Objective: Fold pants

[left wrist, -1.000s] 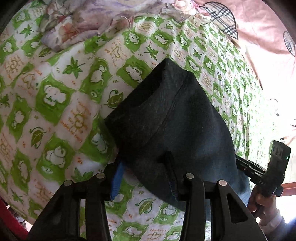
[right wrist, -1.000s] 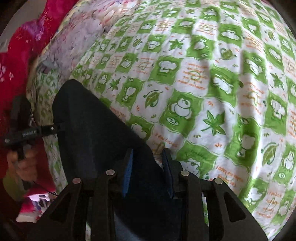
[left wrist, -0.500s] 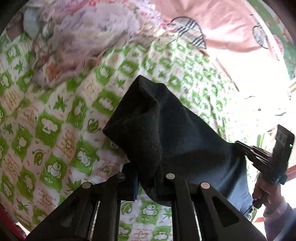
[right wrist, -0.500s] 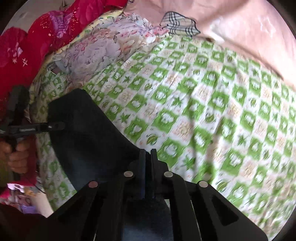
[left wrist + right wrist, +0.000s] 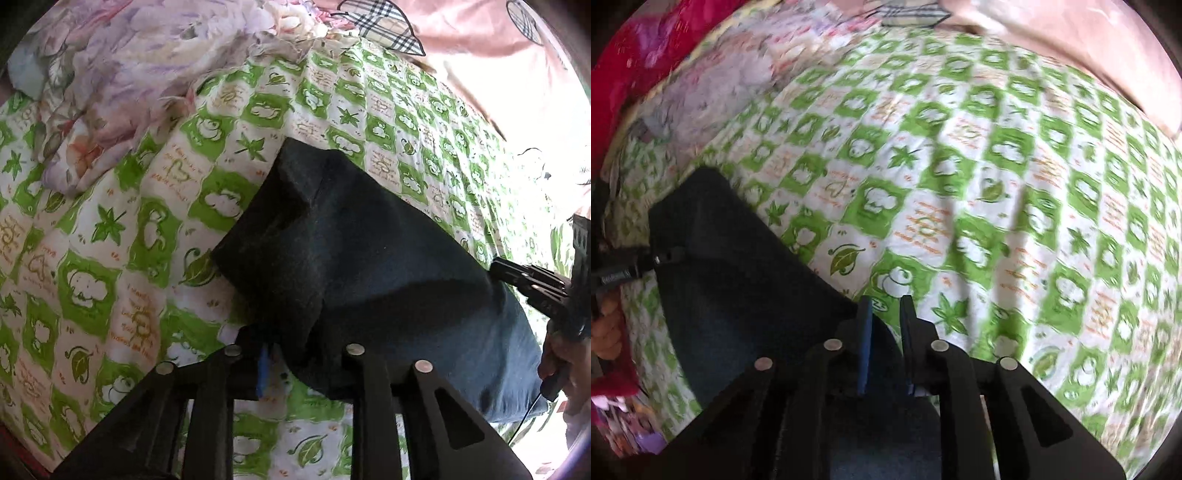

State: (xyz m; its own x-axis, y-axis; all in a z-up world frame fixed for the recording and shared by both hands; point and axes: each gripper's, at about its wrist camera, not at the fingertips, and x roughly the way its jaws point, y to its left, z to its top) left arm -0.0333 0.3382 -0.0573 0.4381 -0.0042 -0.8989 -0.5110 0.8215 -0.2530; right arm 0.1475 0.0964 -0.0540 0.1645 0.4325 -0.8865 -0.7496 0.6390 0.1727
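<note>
The dark navy pants [image 5: 351, 266] lie folded on the green and white patterned bedsheet [image 5: 110, 240]. My left gripper [image 5: 291, 350] is shut on the near edge of the pants, cloth bunched between its fingers. In the right wrist view the pants [image 5: 731, 266] spread to the lower left. My right gripper [image 5: 884, 314] has its fingers slightly apart at the pants' right edge, and no cloth shows between the tips. Each gripper shows in the other's view, the right one [image 5: 532, 284] and the left one [image 5: 646, 262], at opposite ends of the pants.
A floral quilt [image 5: 122, 74] is bunched at the far left of the bed. A pink blanket with a plaid patch [image 5: 461, 40] lies along the far side. Red fabric [image 5: 639, 48] lies beyond the bed's left edge.
My right gripper's fingers have parted from fully closed and the pants' edge no longer sits between them. The left gripper stays clamped on the pants and both have lowered toward the bed.
</note>
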